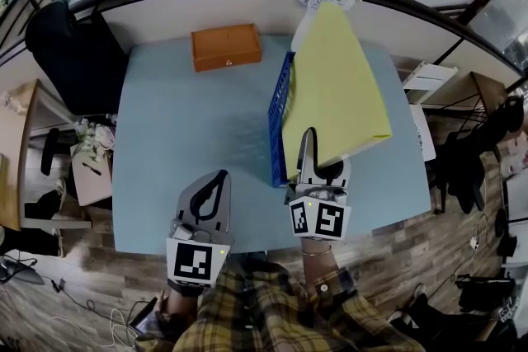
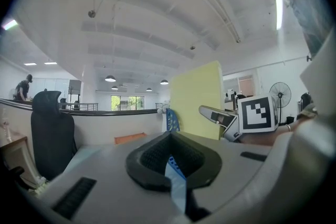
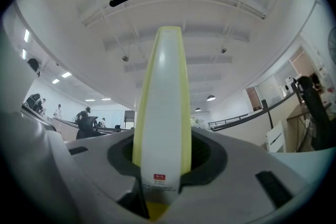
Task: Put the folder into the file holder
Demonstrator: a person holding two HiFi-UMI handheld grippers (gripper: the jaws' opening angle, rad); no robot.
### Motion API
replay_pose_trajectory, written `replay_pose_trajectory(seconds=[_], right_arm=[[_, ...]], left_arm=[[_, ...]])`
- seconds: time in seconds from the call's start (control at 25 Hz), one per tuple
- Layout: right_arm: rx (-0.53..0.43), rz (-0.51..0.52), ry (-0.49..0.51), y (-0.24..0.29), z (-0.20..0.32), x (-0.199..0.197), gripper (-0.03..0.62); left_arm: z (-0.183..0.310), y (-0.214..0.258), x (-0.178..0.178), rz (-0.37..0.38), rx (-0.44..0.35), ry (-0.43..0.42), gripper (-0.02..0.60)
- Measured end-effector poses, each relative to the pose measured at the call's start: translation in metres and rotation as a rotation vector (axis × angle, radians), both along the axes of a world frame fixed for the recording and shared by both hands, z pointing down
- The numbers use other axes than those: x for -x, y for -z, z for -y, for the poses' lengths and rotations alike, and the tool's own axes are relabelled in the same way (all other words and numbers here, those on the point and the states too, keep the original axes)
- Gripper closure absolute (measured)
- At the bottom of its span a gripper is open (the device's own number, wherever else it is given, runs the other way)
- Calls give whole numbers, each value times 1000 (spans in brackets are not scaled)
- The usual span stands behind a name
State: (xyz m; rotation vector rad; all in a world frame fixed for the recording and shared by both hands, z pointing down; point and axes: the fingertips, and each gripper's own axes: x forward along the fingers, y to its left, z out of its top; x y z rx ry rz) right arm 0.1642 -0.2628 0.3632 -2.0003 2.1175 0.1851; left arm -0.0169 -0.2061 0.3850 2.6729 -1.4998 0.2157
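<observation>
Now right gripper tight on yellow folder beside blue file holder; left gripper closed, empty

head view: overhead, steeply down on counter | left gripper view: level past left tool, shares folder, right tool | right gripper view: upward, folder close

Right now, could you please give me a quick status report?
Right gripper shut on yellow folder; left gripper shut, empty. Folder raised beside blue file holder, not yet in. Orange box sits apart, path open.
</observation>
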Motion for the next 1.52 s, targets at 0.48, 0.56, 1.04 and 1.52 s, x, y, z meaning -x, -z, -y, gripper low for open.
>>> replay_pose_trajectory(seconds=[0.48, 0.56, 1.04, 1.52], right_arm=[[25, -12, 4, -15, 4, 4, 437], [21, -14, -1, -14, 3, 5, 437], [71, -49, 17, -42, 2, 11, 437], [183, -104, 53, -81, 5, 15, 436]], left_arm=[[8, -10, 6, 1, 25, 16, 589], [7, -9, 6, 3, 25, 17, 589], [4, -15, 8, 7, 36, 34, 591], [-2, -21, 5, 3, 44, 41, 589]])
